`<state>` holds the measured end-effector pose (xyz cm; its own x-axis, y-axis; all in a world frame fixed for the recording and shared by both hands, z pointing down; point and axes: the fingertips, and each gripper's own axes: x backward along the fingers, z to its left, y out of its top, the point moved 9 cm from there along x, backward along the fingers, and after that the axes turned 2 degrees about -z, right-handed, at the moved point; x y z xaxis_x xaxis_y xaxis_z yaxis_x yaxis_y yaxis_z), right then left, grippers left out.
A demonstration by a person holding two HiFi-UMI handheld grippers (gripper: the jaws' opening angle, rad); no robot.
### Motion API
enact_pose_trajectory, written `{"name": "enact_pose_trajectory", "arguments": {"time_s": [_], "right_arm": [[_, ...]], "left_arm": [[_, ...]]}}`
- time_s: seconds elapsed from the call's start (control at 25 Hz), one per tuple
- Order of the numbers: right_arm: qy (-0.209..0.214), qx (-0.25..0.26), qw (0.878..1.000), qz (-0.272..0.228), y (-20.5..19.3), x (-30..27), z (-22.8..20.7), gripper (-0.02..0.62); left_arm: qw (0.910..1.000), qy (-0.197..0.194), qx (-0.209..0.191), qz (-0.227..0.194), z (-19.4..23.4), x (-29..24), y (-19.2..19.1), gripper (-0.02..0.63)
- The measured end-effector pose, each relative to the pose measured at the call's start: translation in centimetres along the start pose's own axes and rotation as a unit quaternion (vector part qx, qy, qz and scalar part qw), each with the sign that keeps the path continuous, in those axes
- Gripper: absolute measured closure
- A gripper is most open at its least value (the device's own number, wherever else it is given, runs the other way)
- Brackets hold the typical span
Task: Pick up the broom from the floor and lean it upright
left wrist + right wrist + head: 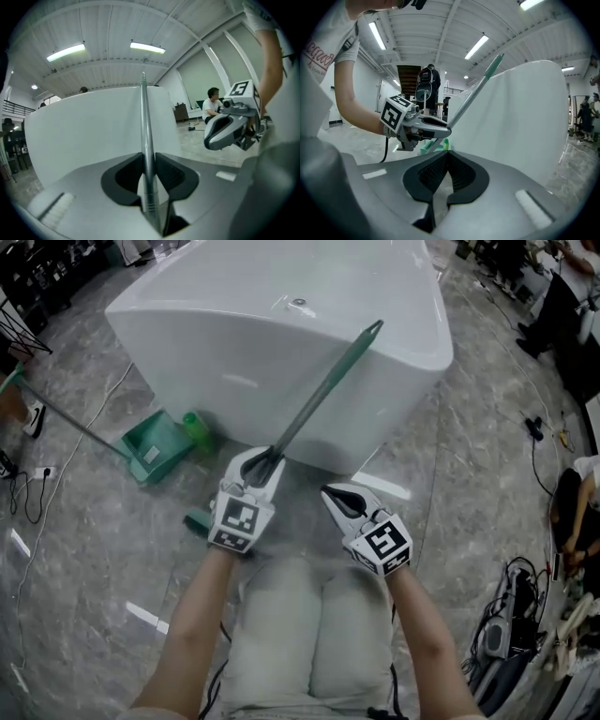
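Observation:
My left gripper [264, 466] is shut on the broom handle [323, 390]. The handle is a grey pole with a green tip that slants up and to the right across the white bathtub [281, 324]. In the left gripper view the handle [144, 136] runs straight up between the black pads [164, 176]. A green piece that may be the broom head [197, 519] shows low beside the left gripper. My right gripper [333, 493] hangs just right of the left one, apart from the handle. Its jaws [444, 161] are shut with nothing between them. The right gripper view shows the left gripper [436, 131] clamped on the handle [476, 91].
A green dustpan [155, 448] with a long handle lies on the marble floor left of the tub. Cables and a power strip [497, 638] lie at the lower right. Seated people are at the right edge [577, 493]. The holder's knees are below the grippers.

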<state>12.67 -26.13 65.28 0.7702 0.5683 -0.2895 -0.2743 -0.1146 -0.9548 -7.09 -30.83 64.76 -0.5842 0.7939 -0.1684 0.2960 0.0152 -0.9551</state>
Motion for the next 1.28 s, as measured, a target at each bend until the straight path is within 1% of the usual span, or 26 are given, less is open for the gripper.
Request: {"name": "enact_pose_trajectory", "arguments": {"time_s": [0.08,0.16,0.28,0.44,0.6,0.76,0.92,1.12,1.28], "right_arm": [[-0.005,-0.002,1.0,-0.007,0.2,-0.2,0.0,0.594],[-0.007,-0.002,1.0,-0.011,0.4,-0.4,0.1,0.594],[-0.012,0.001,1.0,-0.014,0.5,-0.8,0.1,0.594],[-0.027,-0.003,0.999,-0.022,0.7,-0.8,-0.2,0.594],[-0.034,-0.007,0.999,-0.023,0.6,-0.5,-0.2,0.594],[-0.032,-0.003,0.999,-0.019,0.5,-0.3,-0.2,0.594],[-0.033,0.002,0.999,-0.02,0.5,-0.4,-0.6,0.594],[-0.038,0.002,0.999,-0.029,0.9,-0.5,-1.0,0.594],[-0.035,0.004,0.999,-0.028,0.8,-0.4,-0.7,0.594]], "left_arm": [[0.9996,0.028,0.004,-0.007,0.8,-0.7,0.4,0.522],[0.9987,0.048,0.007,-0.014,1.5,-1.5,0.7,0.522],[0.9979,0.062,0.005,-0.017,2.2,-3.0,1.1,0.522],[0.9971,0.074,-0.01,-0.015,2.1,-4.7,1.2,0.52],[0.9964,0.079,-0.025,-0.015,1.6,-5.2,1.2,0.517],[0.9961,0.076,-0.039,-0.023,1.3,-5.4,1.0,0.511],[0.9961,0.072,-0.04,-0.033,1.5,-5.5,1.0,0.511],[0.9952,0.079,-0.038,-0.044,1.7,-5.8,1.2,0.512],[0.9954,0.079,-0.04,-0.035,1.8,-6.0,1.1,0.505]]}}
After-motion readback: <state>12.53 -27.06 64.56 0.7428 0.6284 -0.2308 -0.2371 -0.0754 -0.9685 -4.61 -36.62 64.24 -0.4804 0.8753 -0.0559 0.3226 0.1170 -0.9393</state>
